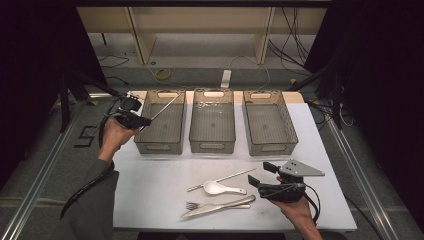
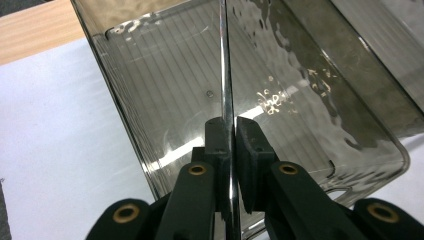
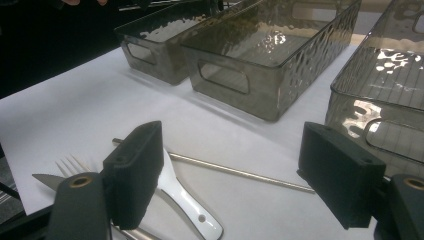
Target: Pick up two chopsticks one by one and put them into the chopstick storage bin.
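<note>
While the right claw gapes idle, the left claw pinches a chopstick over the bin rim.

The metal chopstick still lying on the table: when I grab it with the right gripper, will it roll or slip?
The chopstick looks thin, round and polished, so it could roll if nudged. It probably stays stiff: its twin runs straight from the left gripper. The open right gripper needs a centred pinch.

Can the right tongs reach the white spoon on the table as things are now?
Probably yes. The right tongs stand open just beside the white spoon, with bare table between them. The metal stick lying behind the spoon and the fork leave its handle free.
</note>
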A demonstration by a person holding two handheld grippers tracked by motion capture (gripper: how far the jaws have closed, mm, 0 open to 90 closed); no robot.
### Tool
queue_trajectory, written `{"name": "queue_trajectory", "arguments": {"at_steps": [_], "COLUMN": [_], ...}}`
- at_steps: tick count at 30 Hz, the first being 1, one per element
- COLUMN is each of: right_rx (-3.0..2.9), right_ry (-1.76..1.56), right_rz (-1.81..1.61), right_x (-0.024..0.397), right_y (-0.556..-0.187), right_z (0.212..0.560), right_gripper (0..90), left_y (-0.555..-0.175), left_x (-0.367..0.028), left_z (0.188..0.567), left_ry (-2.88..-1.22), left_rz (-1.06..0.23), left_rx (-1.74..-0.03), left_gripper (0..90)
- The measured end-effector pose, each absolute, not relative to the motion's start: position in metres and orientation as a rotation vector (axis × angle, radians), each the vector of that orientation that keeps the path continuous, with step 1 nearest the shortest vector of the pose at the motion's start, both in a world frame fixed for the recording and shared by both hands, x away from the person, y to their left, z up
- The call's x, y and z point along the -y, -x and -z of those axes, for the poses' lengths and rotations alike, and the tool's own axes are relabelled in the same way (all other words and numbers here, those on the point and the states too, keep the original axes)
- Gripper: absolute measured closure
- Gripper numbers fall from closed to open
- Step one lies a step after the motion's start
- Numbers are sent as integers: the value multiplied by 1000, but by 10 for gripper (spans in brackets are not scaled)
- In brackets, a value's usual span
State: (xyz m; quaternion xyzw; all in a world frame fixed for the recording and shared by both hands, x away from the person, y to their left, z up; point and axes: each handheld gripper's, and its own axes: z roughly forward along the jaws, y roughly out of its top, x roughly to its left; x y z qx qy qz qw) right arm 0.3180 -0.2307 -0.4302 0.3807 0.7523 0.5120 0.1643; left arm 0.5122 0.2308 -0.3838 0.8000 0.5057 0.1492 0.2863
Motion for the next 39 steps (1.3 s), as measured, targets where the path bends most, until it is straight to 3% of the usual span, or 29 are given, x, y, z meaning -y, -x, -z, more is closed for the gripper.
{"name": "queue_trajectory", "arguments": {"at_steps": [12,13,16,19,20,23,30,39], "right_rx": [-2145,-2145,-2144,-2145,-2140,-2140,-2147,-2150], "right_ry": [-1084,-1083,-1082,-1080,-1078,-1077,-1071,-1065], "right_rz": [-1459,-1459,-1460,-1459,-1462,-1460,-1460,-1463], "right_x": [231,231,231,231,231,232,231,230], "right_y": [-318,-318,-318,-318,-318,-318,-316,-316], "right_z": [430,430,430,430,429,429,428,428], "right_gripper": [269,269,269,269,269,269,268,267], "left_y": [-518,-518,-515,-510,-503,-495,-469,-451], "left_x": [-226,-225,-222,-215,-211,-207,-189,-161], "left_z": [395,394,390,385,381,375,360,370], "left_ry": [-2151,-2146,-2140,-2144,-2120,-2083,-2089,-2205], "left_rz": [-437,-427,-434,-423,-394,-362,-306,-302], "left_rx": [-1378,-1365,-1357,-1330,-1307,-1281,-1174,-1090], "left_gripper": [814,687,545,475,401,318,231,198]}}
